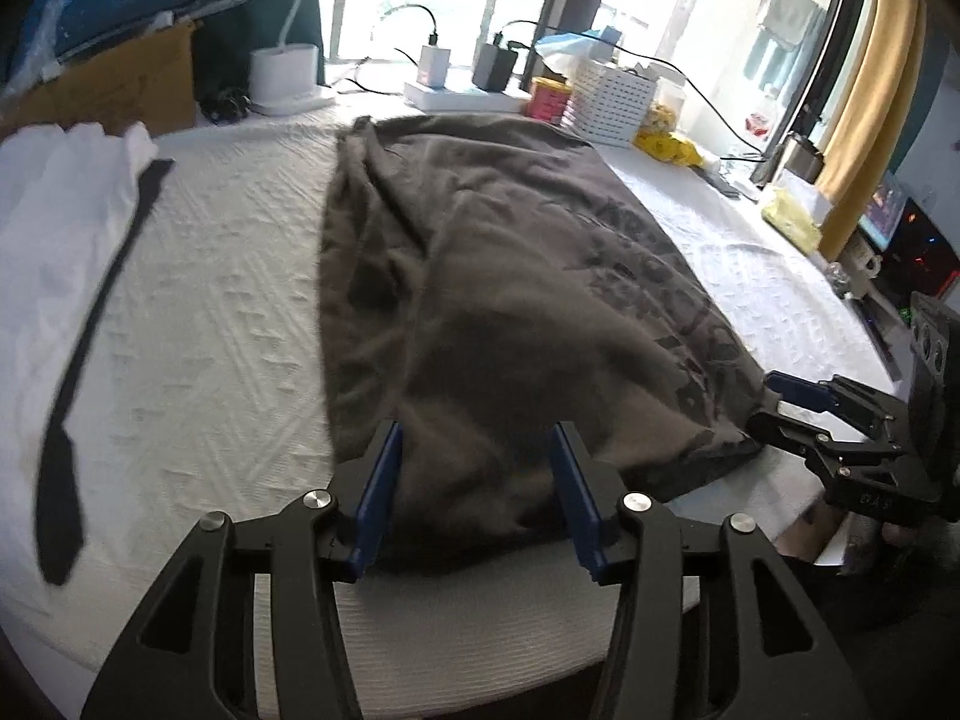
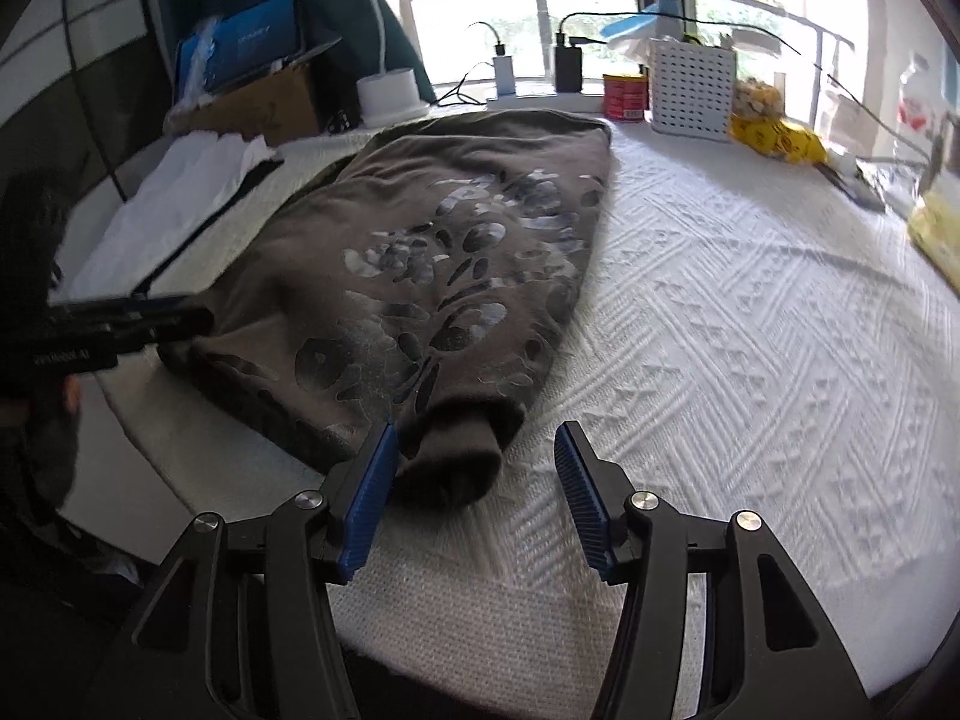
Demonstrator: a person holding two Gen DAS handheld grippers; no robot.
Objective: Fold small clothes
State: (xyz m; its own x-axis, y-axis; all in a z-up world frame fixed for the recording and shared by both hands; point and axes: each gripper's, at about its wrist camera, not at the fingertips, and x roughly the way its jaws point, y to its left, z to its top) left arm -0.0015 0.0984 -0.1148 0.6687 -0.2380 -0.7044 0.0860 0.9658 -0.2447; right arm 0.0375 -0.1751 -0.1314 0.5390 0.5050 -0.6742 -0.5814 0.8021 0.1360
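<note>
A dark brown printed garment (image 1: 492,276) lies lengthwise on the white textured table cover, folded into a long strip; it also shows in the right wrist view (image 2: 444,276) with its grey floral print up. My left gripper (image 1: 477,480) is open, its blue pads over the garment's near edge with cloth between them. My right gripper (image 2: 477,474) is open at the garment's near right corner, with the rolled corner just inside the left pad. The right gripper also appears in the left wrist view (image 1: 774,402), open beside that corner. The left gripper shows at the left of the right wrist view (image 2: 180,315).
A folded white garment with a black strip (image 1: 66,240) lies at the left. At the far edge stand a white perforated basket (image 2: 693,87), a red can (image 2: 625,97), chargers with cables, a white lamp base (image 1: 283,75) and a cardboard box (image 2: 264,102). Yellow bags (image 2: 774,138) lie at the right.
</note>
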